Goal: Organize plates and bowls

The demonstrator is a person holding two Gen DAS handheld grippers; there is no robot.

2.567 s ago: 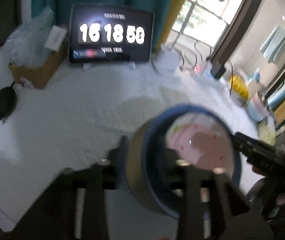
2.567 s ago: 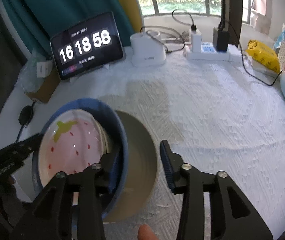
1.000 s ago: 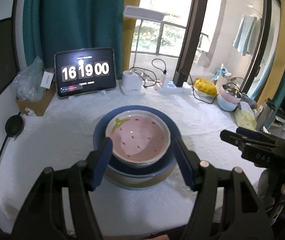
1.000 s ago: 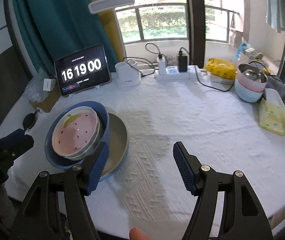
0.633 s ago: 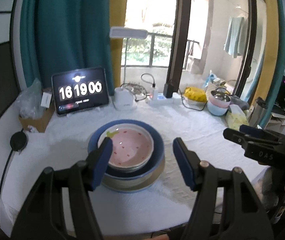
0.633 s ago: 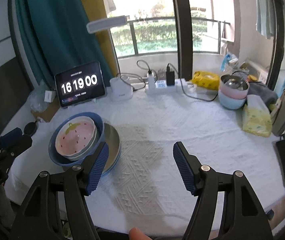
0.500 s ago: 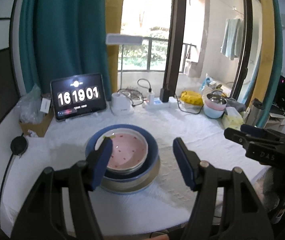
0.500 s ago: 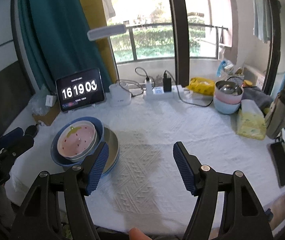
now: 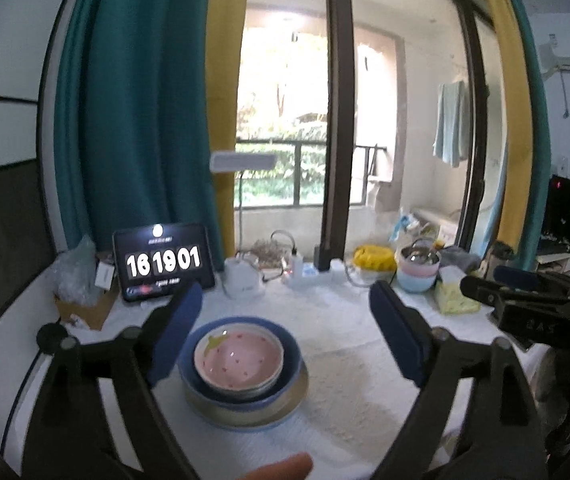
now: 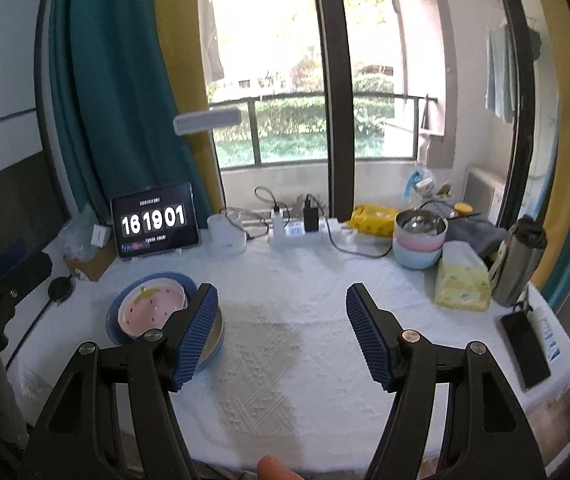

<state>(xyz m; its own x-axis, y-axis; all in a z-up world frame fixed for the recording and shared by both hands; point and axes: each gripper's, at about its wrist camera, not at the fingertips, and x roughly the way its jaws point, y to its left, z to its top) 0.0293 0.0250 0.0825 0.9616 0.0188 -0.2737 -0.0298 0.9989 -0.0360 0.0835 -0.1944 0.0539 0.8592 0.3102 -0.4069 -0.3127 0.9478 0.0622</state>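
Stack looks done: pink bowl (image 9: 239, 360) nested in blue bowl (image 9: 285, 364) on plate (image 9: 245, 412), sitting on the table (image 9: 345, 360) ahead of and below left tongs (image 9: 283, 340), ahead-left of right tongs (image 10: 283, 332). Left jaws just opened wider, nothing between them; right tongs also released and empty, both clear of the stack. Possibly left: pastel bowls (image 10: 419, 246) far right of both tongs, if they count.

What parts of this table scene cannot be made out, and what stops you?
- Right view: the claw finger hides the stack's right side.
- Left view: the plate under the bowls shows only its rim.
- Both views: small print under the clock is too small.
- Right view: steel bowl's contents unclear.
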